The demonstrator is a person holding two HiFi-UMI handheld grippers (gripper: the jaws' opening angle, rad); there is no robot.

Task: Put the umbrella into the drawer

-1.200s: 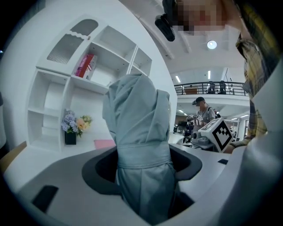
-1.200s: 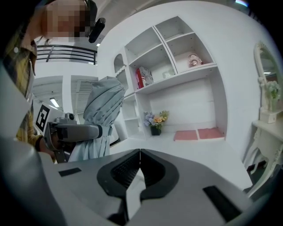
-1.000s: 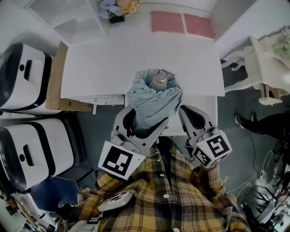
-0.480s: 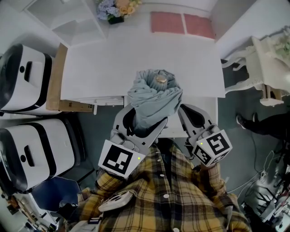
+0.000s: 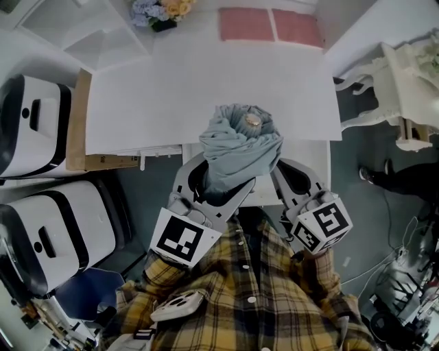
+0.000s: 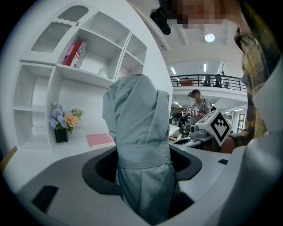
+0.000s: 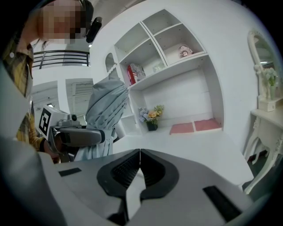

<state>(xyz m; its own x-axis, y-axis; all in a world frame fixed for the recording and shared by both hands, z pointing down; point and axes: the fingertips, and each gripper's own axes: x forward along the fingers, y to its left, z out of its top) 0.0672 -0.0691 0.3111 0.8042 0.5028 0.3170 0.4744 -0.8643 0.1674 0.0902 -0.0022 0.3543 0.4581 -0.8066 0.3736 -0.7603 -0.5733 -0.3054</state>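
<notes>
Folded grey-blue umbrella (image 5: 236, 140) clamped between the jaws of the left gripper (image 6: 143, 165).
It stands upright over the front edge of the white desk (image 5: 158, 89). Just beside it, the right gripper (image 7: 138, 154) has its jaws pressed together, holding nothing.

Your left claw (image 5: 223, 179) holds the umbrella (image 5: 236, 147) upright over the middle of the table's (image 5: 206, 89) near edge. Your right claw (image 5: 287, 170) is just to its right, jaws together on nothing. The flowers (image 5: 159, 10) stand at the far left corner. A left mat (image 5: 245, 24) and a right mat (image 5: 296, 26) lie side by side at the far edge, and a plank (image 5: 77, 120) runs along the left edge.
</notes>
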